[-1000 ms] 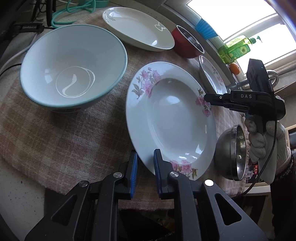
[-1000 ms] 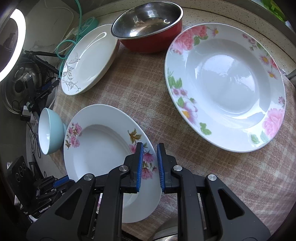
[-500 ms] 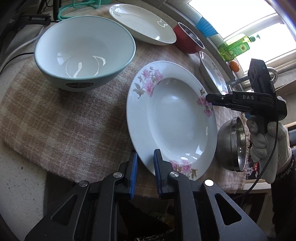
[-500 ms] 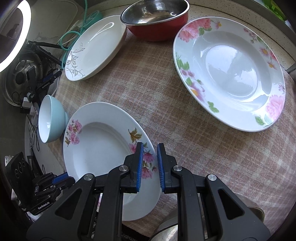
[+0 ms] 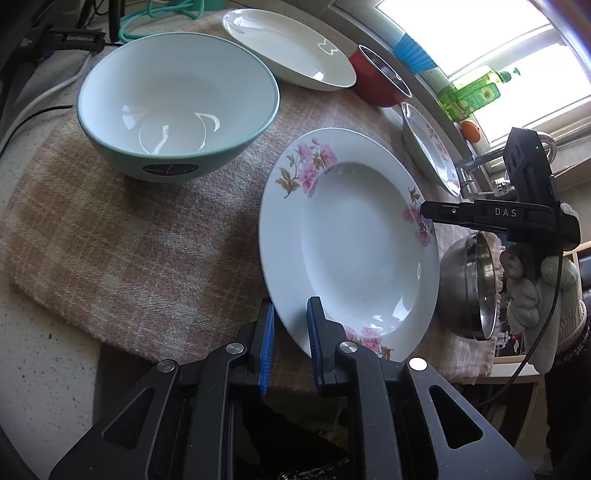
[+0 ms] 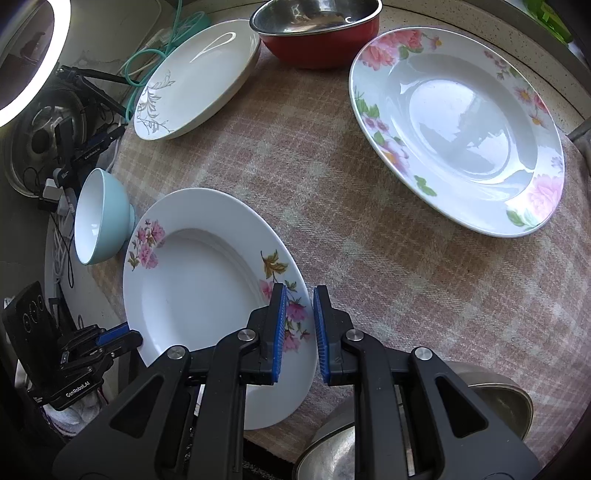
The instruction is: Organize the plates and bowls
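— Well, how far along are they?

— Barely started, I'd say. Nothing is stacked: the pink-flowered plate point(image 5: 351, 243) lies mid-frame on the checked cloth point(image 5: 129, 240), the blue bowl point(image 5: 177, 103) upper left, a leaf-patterned plate point(image 6: 195, 77) and red bowl point(image 6: 317, 33) along the top, the rose plate point(image 6: 458, 129) upper right, a steel bowl point(image 5: 467, 288) at the cloth's edge.

— And the grippers?

— The left gripper point(image 5: 290, 343) and right gripper point(image 6: 298, 332) sit at opposite rims of the flowered plate, jaws narrowly parted. Whether either really pinches it, I can't tell.
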Action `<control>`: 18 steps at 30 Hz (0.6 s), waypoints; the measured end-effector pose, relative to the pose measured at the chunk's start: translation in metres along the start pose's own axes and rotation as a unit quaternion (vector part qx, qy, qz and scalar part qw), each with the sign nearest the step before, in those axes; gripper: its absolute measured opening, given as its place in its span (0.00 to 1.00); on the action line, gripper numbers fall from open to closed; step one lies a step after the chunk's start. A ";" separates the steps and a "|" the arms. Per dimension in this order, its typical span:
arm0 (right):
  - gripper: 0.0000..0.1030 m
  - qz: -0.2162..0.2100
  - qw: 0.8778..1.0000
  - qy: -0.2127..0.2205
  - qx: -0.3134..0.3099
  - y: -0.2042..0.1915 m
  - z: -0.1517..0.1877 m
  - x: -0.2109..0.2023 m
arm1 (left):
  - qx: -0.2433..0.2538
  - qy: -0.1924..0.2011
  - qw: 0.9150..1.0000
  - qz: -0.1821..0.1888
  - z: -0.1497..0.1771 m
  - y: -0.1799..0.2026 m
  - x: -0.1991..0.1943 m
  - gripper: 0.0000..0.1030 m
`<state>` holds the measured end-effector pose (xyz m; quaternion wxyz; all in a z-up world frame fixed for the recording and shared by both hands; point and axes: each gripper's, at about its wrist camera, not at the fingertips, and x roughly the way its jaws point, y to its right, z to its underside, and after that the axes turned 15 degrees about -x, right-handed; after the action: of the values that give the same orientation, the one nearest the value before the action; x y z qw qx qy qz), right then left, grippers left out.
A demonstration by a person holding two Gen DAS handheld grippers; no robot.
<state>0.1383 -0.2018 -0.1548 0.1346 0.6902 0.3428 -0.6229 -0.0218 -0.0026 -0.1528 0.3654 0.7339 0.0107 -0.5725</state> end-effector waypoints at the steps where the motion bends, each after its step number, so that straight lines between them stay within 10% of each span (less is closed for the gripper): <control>1: 0.15 0.001 1.000 0.000 -0.001 0.000 0.000 0.000 | 0.002 0.000 1.000 -0.001 0.000 0.001 0.000 0.16; 18: 0.48 -0.014 0.996 0.075 0.035 0.009 0.004 -0.036 | 0.045 0.019 0.998 -0.038 0.000 0.012 -0.020 0.17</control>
<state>0.1413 -0.2223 -0.1237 0.0756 0.7345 0.3396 -0.5827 -0.0233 -0.0032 -0.1290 0.3101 0.7595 0.0202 -0.5715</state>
